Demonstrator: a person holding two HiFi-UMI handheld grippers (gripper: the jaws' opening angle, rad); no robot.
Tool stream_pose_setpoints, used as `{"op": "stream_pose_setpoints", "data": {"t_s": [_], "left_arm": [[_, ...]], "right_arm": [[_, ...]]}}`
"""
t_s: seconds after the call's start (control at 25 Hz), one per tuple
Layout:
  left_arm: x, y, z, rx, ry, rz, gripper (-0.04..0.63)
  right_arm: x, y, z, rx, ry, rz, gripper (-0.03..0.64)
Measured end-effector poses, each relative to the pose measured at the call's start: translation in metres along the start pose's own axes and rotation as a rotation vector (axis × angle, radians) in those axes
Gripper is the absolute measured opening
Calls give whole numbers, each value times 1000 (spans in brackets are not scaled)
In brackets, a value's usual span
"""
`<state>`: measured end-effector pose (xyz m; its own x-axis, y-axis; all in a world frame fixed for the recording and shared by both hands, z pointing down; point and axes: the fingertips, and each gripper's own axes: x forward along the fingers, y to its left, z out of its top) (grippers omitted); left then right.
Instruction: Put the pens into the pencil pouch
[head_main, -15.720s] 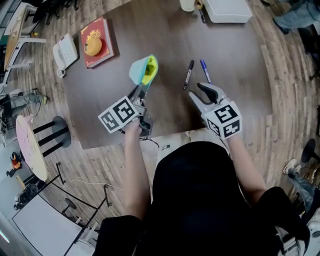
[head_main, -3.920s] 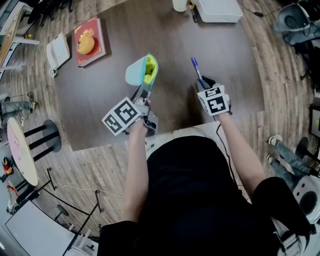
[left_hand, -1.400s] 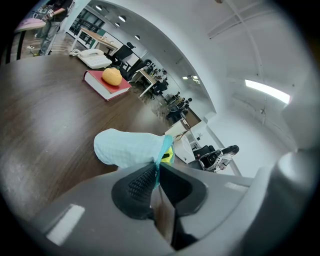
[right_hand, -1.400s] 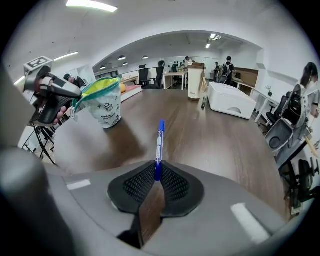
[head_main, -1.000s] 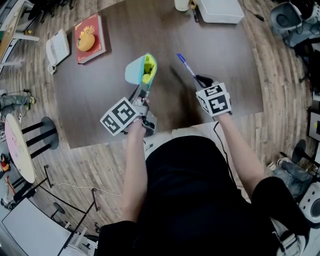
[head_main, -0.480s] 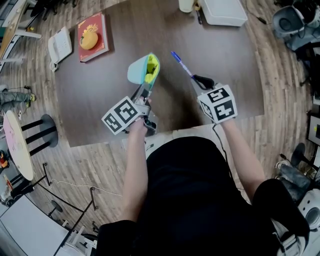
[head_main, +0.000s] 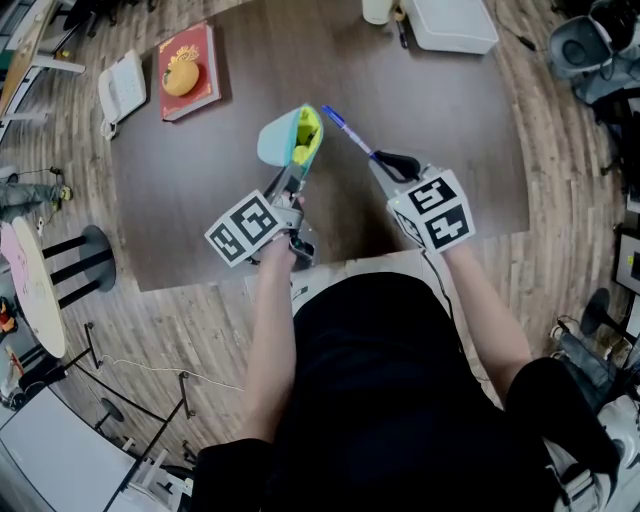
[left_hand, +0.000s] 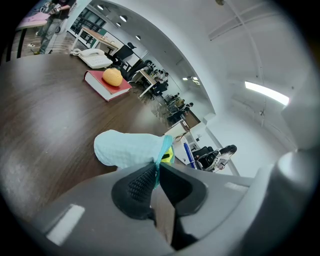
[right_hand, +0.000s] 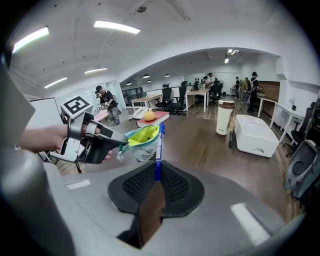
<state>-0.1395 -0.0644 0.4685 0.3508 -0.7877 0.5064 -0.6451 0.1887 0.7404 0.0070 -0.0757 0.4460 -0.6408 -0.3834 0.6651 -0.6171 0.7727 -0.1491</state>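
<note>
Pencil pouch (head_main: 285, 140): pale aqua outside, yellow-green lining, teal zip edge. Pen (head_main: 345, 133): blue cap and blue end, whitish barrel with small print. Bench (head_main: 200, 190): dark brown wood grain. Floor (head_main: 560, 150): grey-brown wood planks. Book (head_main: 203, 55): red cover with a gold motif. Round fruit (head_main: 180, 78) on the book: orange-yellow. Telephone (head_main: 122, 92): white. Box (head_main: 450, 22): white. Left gripper (head_main: 290, 178) and right gripper (head_main: 385, 165): grey bodies, each with a white marker cube bearing black square patterns. Pads (right_hand: 135, 184): black, fine mesh pattern. Person's top (head_main: 390, 400): black.
</note>
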Motion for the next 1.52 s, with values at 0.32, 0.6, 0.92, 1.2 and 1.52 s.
{"op": "stream_pose_setpoints", "data": {"t_s": [0.32, 0.6, 0.92, 1.2, 1.52], "left_arm": [[-1, -1, -1, -6, -4, 1, 23], [-2, 2, -2, -9, -5, 1, 23], [-4, 3, -3, -11, -4, 0, 23], [-5, 3, -4, -12, -2, -2, 23], [-7, 5, -5, -13, -6, -3, 23]], "right_arm": [[5, 22, 0, -31, 12, 53, 44], [10, 36, -1, -60, 23, 74, 44], [13, 41, -5, -67, 42, 83, 44], [18, 46, -5, -78, 52, 90, 46], [21, 49, -5, -84, 59, 92, 46]]}}
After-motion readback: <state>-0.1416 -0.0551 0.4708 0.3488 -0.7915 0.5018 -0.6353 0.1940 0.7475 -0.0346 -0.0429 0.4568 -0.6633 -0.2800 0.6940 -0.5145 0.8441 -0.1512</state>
